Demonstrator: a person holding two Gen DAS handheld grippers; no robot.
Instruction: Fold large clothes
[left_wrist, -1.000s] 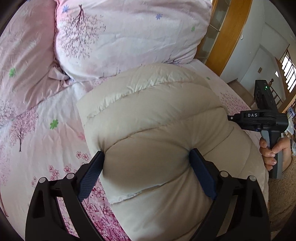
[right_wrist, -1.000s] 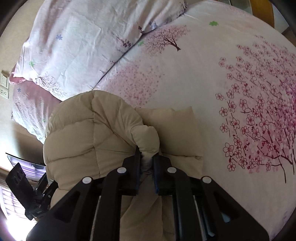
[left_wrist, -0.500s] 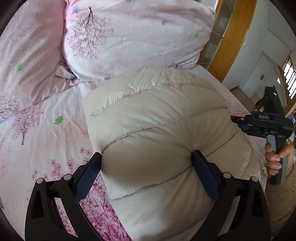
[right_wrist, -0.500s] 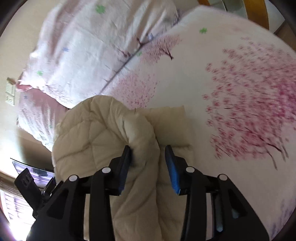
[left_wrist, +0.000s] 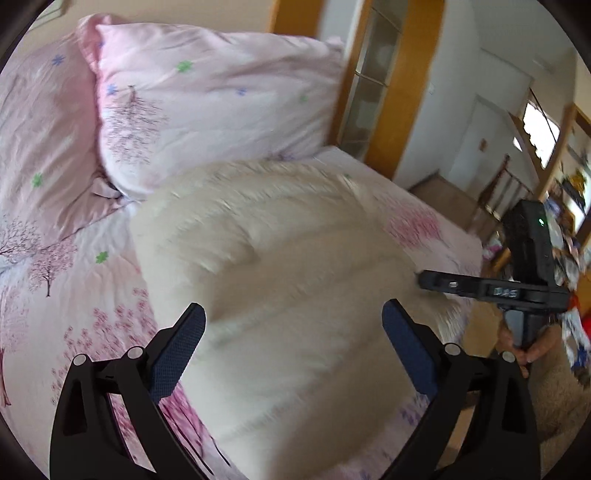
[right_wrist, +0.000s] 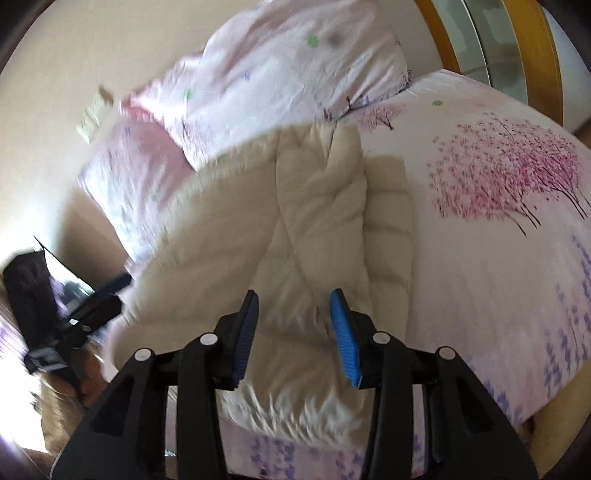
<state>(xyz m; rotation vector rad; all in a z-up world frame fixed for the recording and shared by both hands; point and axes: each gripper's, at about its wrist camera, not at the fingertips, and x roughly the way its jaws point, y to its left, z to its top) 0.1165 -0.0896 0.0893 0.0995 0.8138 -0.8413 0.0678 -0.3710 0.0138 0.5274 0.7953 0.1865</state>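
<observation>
Cream puffer coat (left_wrist: 280, 295) bundled on the bed (left_wrist: 74, 288)

It lies below the pink floral pillows (left_wrist: 207, 96). The left tongs (left_wrist: 293, 325) gape wide above it, gripping nothing. The right tongs (right_wrist: 293, 314) have just been opening; both blue pads stand clear of the fabric.

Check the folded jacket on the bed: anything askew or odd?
Nothing looks damaged. The cream quilted puffer jacket sits folded on the pink blossom-print bedsheet, bulging and uneven rather than flat, its top edge against the floral pillow. Both frames are motion-blurred, so fine detail is unclear.
</observation>
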